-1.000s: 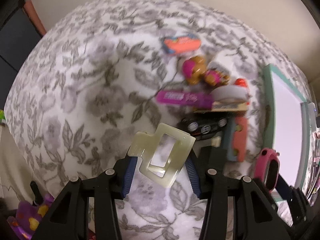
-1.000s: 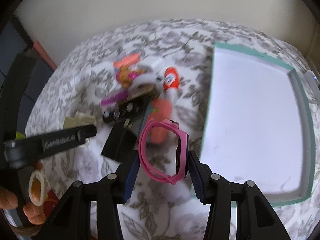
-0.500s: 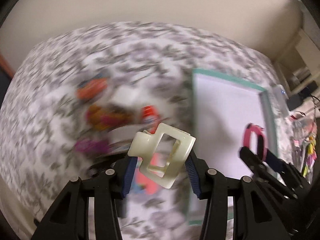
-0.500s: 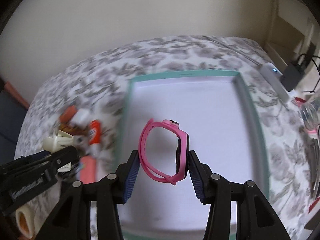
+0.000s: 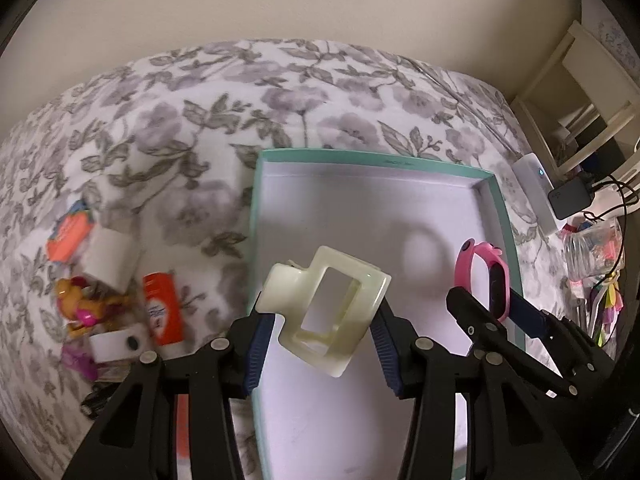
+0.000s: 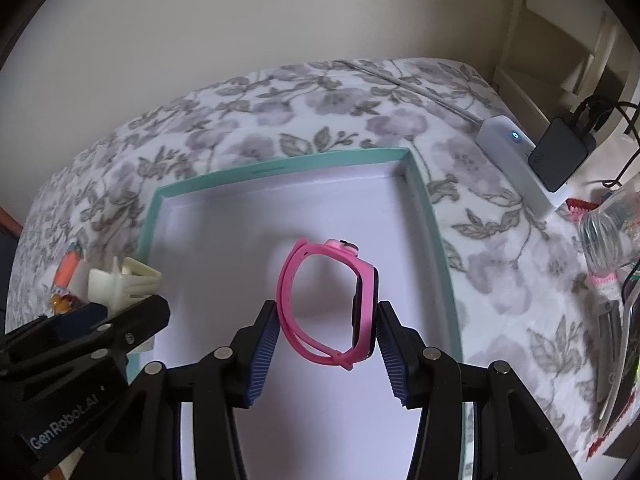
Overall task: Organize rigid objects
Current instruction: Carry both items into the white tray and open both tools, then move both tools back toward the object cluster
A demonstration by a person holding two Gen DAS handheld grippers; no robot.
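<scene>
While both tools hung above the teal-rimmed tray point(image 5: 502, 216) on the flowered bed point(image 5: 192, 128), the left tool point(image 5: 322, 332) gripped a cream hair clip point(image 5: 326, 312) between its blue pads, and the right tool point(image 6: 327, 332) gripped a pink watch point(image 6: 332, 300) by band and face. Beside the tray's left wall lay an orange tube point(image 5: 162, 308), a white block point(image 5: 108, 256) and a toy figure point(image 5: 80, 304).

Both wrist views look steeply down, close – sharing teal tray point(image 5: 498, 200) point(image 6: 420, 184).
</scene>
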